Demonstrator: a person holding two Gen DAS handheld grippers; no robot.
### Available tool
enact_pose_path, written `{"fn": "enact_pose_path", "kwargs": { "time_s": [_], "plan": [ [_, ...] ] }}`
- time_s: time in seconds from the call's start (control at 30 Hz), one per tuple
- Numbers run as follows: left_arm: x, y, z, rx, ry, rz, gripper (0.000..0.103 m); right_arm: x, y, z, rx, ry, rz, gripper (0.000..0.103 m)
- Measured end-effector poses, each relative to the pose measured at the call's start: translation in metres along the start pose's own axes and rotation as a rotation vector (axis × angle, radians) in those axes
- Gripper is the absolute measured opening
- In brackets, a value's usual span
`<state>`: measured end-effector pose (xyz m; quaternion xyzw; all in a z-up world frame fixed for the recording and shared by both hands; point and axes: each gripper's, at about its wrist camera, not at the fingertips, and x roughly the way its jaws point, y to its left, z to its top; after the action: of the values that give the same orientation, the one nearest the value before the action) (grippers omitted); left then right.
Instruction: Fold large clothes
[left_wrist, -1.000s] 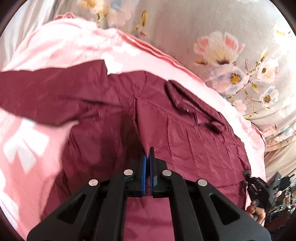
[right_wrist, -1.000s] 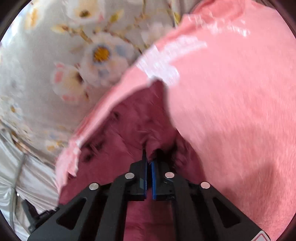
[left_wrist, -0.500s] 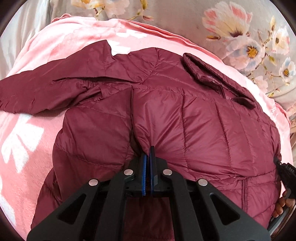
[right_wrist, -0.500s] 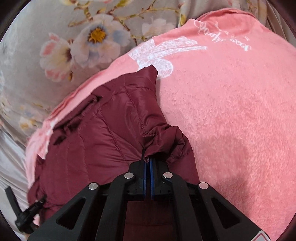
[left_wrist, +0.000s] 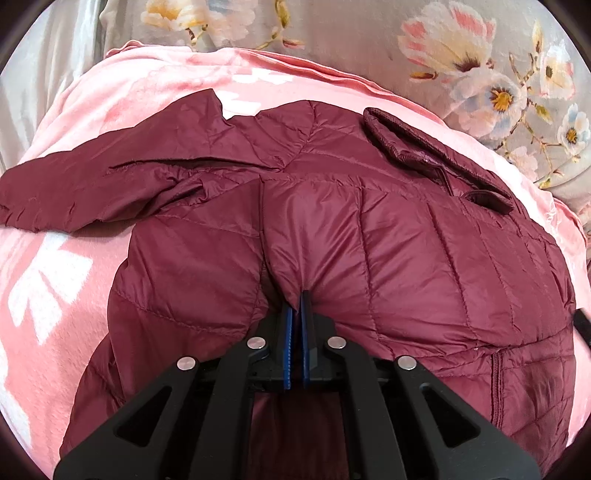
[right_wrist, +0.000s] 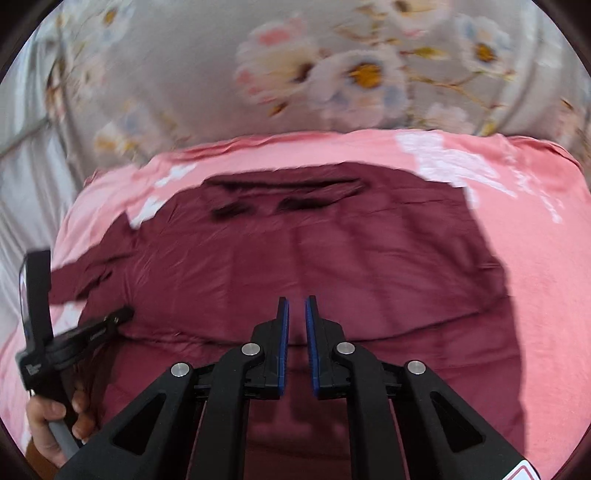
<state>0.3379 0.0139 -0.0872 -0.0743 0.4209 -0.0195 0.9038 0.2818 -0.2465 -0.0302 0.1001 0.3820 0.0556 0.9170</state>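
Observation:
A maroon quilted puffer jacket (left_wrist: 424, 251) lies spread on a pink blanket (left_wrist: 55, 280), collar at the far right, one sleeve (left_wrist: 92, 192) stretched to the left. My left gripper (left_wrist: 297, 299) is shut on a pinch of the jacket's fabric near its hem. In the right wrist view the jacket (right_wrist: 332, 266) is blurred. My right gripper (right_wrist: 296, 306) hovers over its near edge, jaws slightly apart and empty. The left gripper shows in that view (right_wrist: 110, 317) at the jacket's left edge, held by a hand.
The pink blanket (right_wrist: 535, 295) with white prints covers a bed. A grey floral sheet (left_wrist: 369, 44) lies beyond it, also in the right wrist view (right_wrist: 332, 74). Pale fabric (left_wrist: 44, 74) hangs at the far left.
The jacket has been laid out flat on the blanket. My right gripper has let go of the fabric, opened slightly and swung away. My left gripper keeps its hold.

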Motion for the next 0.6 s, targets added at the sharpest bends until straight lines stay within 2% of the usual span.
{"fn": "enact_pose_path", "kwargs": {
  "time_s": [0.1,0.3,0.6],
  "plan": [
    [0.000,0.001,-0.001,-0.003,-0.004,-0.004,0.004,0.021,0.016,-0.007,-0.013,0.059,0.015,0.007],
    [0.001,0.002,-0.001,-0.009,-0.009,-0.015,0.004,0.044,0.020,-0.021,-0.024,0.136,-0.020,0.005],
    [-0.001,0.010,0.000,-0.056,-0.001,-0.069,0.005,0.053,0.027,-0.023,-0.056,0.143,-0.067,0.004]
  ]
}}
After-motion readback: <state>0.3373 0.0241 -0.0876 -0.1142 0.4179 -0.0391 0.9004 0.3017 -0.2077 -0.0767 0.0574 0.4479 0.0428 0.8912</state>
